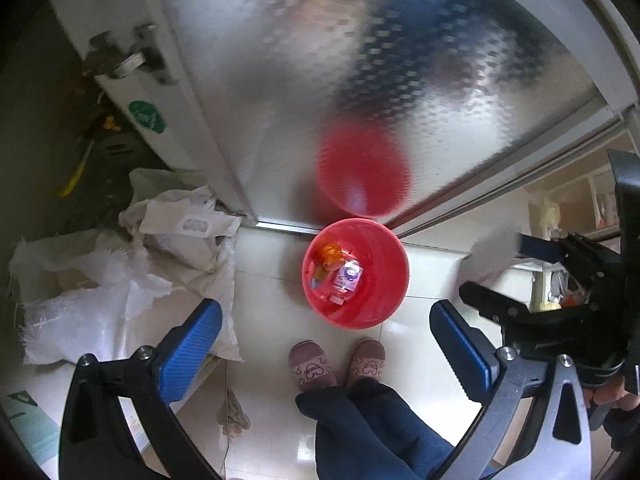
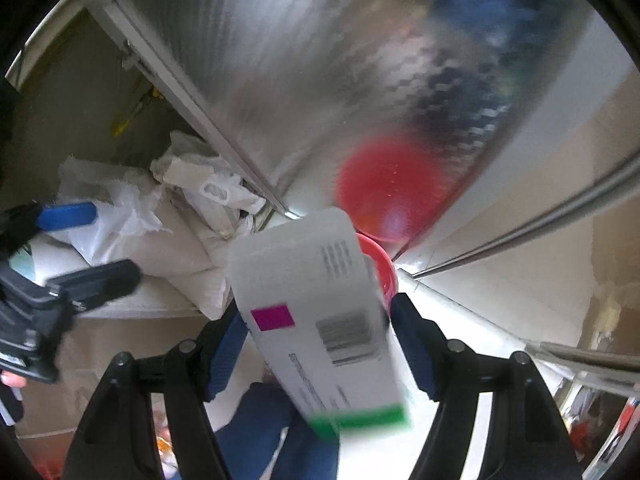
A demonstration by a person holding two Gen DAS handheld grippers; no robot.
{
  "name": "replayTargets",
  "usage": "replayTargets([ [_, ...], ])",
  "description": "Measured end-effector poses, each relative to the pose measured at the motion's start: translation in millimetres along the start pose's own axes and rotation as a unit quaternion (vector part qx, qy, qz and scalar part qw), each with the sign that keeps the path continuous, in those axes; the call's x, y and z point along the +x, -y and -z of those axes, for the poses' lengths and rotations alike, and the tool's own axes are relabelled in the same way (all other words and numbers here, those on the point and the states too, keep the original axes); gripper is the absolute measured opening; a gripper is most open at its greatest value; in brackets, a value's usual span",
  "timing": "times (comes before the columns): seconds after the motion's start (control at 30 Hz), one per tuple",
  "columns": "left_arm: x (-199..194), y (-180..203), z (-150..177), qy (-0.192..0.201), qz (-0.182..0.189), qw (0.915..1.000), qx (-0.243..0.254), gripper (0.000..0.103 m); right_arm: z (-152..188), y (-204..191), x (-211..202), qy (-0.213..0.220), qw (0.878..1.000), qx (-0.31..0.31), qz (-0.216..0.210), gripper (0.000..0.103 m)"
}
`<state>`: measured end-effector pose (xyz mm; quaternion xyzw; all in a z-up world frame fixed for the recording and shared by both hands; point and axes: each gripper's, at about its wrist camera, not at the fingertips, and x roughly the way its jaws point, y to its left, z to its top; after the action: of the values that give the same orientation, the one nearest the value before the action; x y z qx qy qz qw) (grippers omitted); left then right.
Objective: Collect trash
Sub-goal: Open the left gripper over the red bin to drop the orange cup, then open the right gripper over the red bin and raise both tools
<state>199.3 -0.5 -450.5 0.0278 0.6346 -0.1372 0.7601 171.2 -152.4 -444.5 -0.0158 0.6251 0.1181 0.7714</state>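
Gripping a white carton (image 2: pixel 316 320) between its blue pads, the right gripper (image 2: pixel 316 328) has its jaws closed on the box, which is tilted and blurred, with a magenta patch, a barcode and a green band at its near end. The carton sits above and partly in front of the red bucket (image 2: pixel 380 268), whose rim shows just past its far edge. From the left wrist view, the left gripper (image 1: pixel 326 334) hangs with its jaws spread wide and nothing between them, looking down on the red bucket (image 1: pixel 356 274), which stands on the pale tiled floor (image 1: pixel 264 320) against a textured metal door (image 1: pixel 320 80). Inside the bucket lie an orange wrapper (image 1: pixel 330 254) and a small white-and-purple packet (image 1: pixel 348 276). White sacks (image 1: pixel 132 260) are piled to the left of it. Two slippered feet (image 1: pixel 336 364) stand just beside the bucket on the near side.
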Motion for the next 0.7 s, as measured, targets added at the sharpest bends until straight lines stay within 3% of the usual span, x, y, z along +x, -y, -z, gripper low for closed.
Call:
replayTargets([
  [0.1,-6,-5,2,-0.001,-0.004,1.0000,-0.003,0.103,2,-5,-6,0.012,1.000,-0.020,0.011,0.097],
  [0.3,-50,3,7,0.005,-0.002,1.0000,0.001,0.103,7,-6,-45,0.015,1.000,-0.007,0.001,0.100],
  [0.47,-117,13,8,0.024,0.006,0.9997,0.006,0.103,7,-16,-111,0.031,0.999,0.000,-0.009,0.100],
  [0.7,-216,23,1,0.067,-0.001,0.9977,0.012,0.103,-13,-30,-226,0.105,0.994,-0.025,-0.006,0.102],
])
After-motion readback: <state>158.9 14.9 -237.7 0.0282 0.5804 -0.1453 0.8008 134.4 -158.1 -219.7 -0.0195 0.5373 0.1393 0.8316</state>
